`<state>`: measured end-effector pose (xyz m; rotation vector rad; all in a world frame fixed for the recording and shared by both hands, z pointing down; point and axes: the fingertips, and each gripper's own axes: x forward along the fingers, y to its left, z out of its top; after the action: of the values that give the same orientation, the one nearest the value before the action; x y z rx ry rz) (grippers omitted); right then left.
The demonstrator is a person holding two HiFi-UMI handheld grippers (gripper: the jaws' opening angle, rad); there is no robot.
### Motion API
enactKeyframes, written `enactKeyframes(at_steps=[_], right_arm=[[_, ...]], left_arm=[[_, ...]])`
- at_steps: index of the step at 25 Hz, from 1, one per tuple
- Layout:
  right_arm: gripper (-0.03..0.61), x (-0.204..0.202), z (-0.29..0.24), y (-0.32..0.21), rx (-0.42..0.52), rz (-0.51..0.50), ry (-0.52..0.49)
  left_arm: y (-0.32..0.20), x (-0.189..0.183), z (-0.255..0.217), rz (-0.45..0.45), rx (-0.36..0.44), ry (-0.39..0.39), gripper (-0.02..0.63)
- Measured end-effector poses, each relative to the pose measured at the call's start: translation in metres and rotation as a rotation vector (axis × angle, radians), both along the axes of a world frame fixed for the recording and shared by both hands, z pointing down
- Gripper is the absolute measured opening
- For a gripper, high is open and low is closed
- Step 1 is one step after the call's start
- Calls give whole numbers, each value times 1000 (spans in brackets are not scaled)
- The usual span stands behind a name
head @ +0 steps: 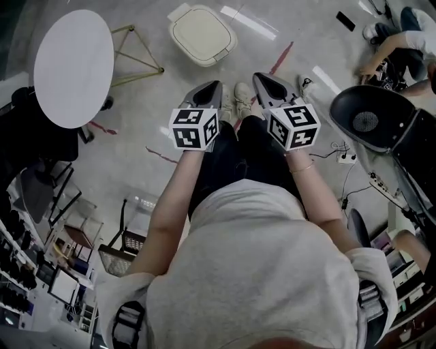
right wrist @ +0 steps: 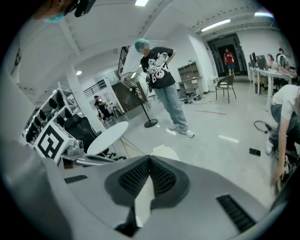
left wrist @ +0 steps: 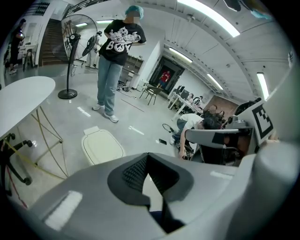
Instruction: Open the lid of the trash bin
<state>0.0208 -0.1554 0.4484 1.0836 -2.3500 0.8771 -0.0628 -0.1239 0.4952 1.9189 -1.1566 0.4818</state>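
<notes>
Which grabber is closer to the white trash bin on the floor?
Left, by a little. The left gripper hangs just short of the trash bin, nearly in line with it; the right gripper sits off to its right. Neither touches it.

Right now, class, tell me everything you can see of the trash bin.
The trash bin is cream-white, seemingly plastic, with a rounded-square outline. Its lid lies flat and shut, a thin dark seam tracing its edge; a small tab juts from one side. It stands upright on the grey floor, with nothing touching it.
</notes>
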Motion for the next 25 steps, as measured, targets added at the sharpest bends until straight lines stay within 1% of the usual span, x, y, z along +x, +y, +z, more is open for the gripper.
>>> enactKeyframes(at_steps=[3,7,10,14,17,21,25], right_arm=[[8,3,24,2,-35,-22,14],[8,-2,53,0,-74,-68,30],[8,-8,76,-8,-94,-93,34],[8,-1,109,-16,-129,-81,35],[8,2,137,-21,-160,-64,29],[8,-3,168,-20,-207,-68,29],[8,-11,197,-10,-238,-117,22]], left_arm=[[-2,1,21,4,-25,-14,5],[-7,1,50,3,-67,-23,5],[-15,-4,76,-17,-90,-33,5],[-20,-1,107,-40,-130,-35,5],[-20,5,128,-22,-152,-47,5],[-18,6,158,14,-182,-68,5],[-29,10,189,62,-205,-83,5]])
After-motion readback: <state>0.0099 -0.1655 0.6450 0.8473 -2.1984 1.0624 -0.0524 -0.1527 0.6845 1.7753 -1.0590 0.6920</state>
